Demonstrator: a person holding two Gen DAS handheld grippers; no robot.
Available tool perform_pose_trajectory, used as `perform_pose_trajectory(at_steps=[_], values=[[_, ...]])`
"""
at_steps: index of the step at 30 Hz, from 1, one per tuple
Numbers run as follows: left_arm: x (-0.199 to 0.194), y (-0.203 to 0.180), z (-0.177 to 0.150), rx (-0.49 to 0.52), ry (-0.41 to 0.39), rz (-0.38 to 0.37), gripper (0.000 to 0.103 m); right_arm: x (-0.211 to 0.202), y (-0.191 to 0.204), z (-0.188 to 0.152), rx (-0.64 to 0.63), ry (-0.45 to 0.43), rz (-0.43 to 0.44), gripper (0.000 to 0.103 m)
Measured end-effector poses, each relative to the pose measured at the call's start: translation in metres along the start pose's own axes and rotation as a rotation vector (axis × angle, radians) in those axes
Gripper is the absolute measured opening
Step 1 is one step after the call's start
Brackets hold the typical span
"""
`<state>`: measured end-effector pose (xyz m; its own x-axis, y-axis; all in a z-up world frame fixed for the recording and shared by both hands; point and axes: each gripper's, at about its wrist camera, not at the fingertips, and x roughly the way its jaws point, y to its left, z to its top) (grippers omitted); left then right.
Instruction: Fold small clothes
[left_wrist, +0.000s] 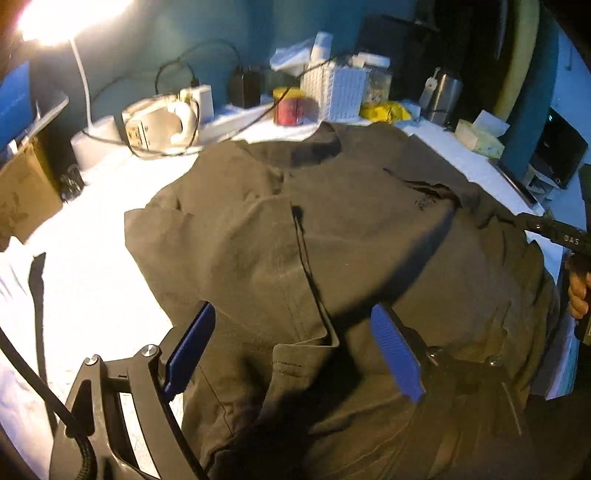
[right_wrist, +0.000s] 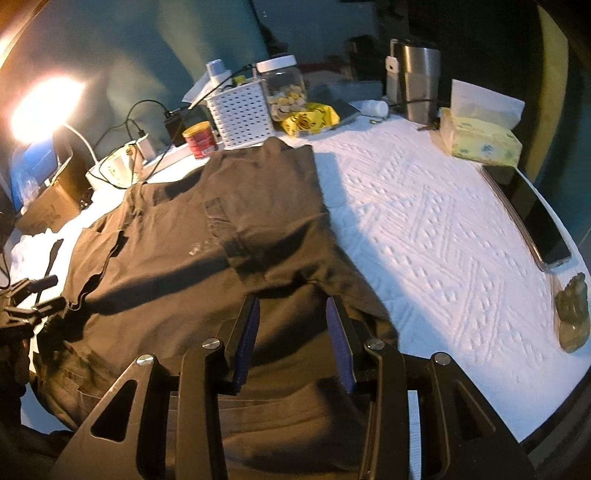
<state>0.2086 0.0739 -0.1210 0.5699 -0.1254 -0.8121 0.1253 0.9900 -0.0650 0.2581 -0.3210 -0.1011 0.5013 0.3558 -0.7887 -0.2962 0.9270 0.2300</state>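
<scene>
Nearest the left wrist camera, the left gripper (left_wrist: 293, 332) hovers over the dark olive T-shirt (left_wrist: 332, 240) with its blue pads (left_wrist: 397, 354) spread wide and nothing pinched between them; a folded sleeve edge lies below the gap. At the right border of that view a hand (left_wrist: 578, 291) grips the black handle of the other tool.

From the right wrist camera, the right gripper (right_wrist: 291, 317) stands partly parted above the shirt's lower right portion; whether its blue pads (right_wrist: 338, 339) press the fabric cannot be told. The T-shirt lies spread on a white textured cloth (right_wrist: 443, 229) covering the table, with one side folded inward across the chest.

Along the right table edge sit a small greenish figurine (right_wrist: 572, 314), then a dark phone (right_wrist: 535, 214), then a tissue box (right_wrist: 480, 140). Beyond the collar stand a red can (right_wrist: 199, 140), a white perforated basket (right_wrist: 240, 114), a yellow packet (right_wrist: 310, 118), a clear jar with a white lid (right_wrist: 284, 92) and a steel tumbler (right_wrist: 413, 85). At far left a white desk lamp (right_wrist: 37, 107) glares.
</scene>
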Motion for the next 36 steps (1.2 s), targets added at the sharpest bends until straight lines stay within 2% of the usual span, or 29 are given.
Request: perform_pose_trajectory(at_steps=[2, 5, 8, 12, 18, 22, 23, 25, 27, 33, 36], values=[[0.008, -0.002, -0.001, 0.008, 0.024, -0.001, 0.086, 0.0, -0.006, 0.0, 0.006, 0.003, -0.005, 0.04], [0.013, -0.008, -0.002, 0.011, 0.039, 0.042, 0.086, -0.004, -0.015, 0.0, 0.011, -0.001, -0.011, 0.04], [-0.003, -0.013, -0.003, 0.001, -0.005, 0.041, 0.086, -0.011, -0.023, -0.002, 0.008, -0.011, -0.026, 0.042], [-0.03, -0.019, -0.005, 0.004, -0.073, 0.081, 0.086, -0.026, -0.036, -0.009, 0.008, -0.027, -0.054, 0.043], [-0.058, -0.018, -0.03, -0.038, -0.105, 0.113, 0.086, -0.04, -0.046, -0.026, -0.014, -0.014, -0.075, 0.043], [-0.068, -0.012, -0.056, -0.06, -0.09, 0.16, 0.086, -0.044, -0.041, -0.041, -0.034, -0.004, -0.036, 0.043], [-0.07, -0.009, -0.062, -0.068, -0.085, 0.17, 0.086, -0.044, -0.037, -0.043, -0.052, 0.001, -0.031, 0.045], [-0.076, -0.002, -0.073, -0.092, -0.08, 0.188, 0.086, -0.044, -0.03, -0.046, -0.085, 0.005, -0.02, 0.059], [-0.082, 0.005, -0.082, -0.116, -0.081, 0.203, 0.086, -0.045, -0.023, -0.047, -0.114, 0.0, -0.01, 0.06], [-0.09, 0.027, -0.111, -0.204, -0.08, 0.184, 0.086, -0.038, -0.009, -0.045, -0.146, -0.005, -0.017, 0.06], [-0.087, 0.034, -0.125, -0.259, -0.079, 0.114, 0.086, -0.031, -0.003, -0.047, -0.143, 0.007, -0.025, 0.06]])
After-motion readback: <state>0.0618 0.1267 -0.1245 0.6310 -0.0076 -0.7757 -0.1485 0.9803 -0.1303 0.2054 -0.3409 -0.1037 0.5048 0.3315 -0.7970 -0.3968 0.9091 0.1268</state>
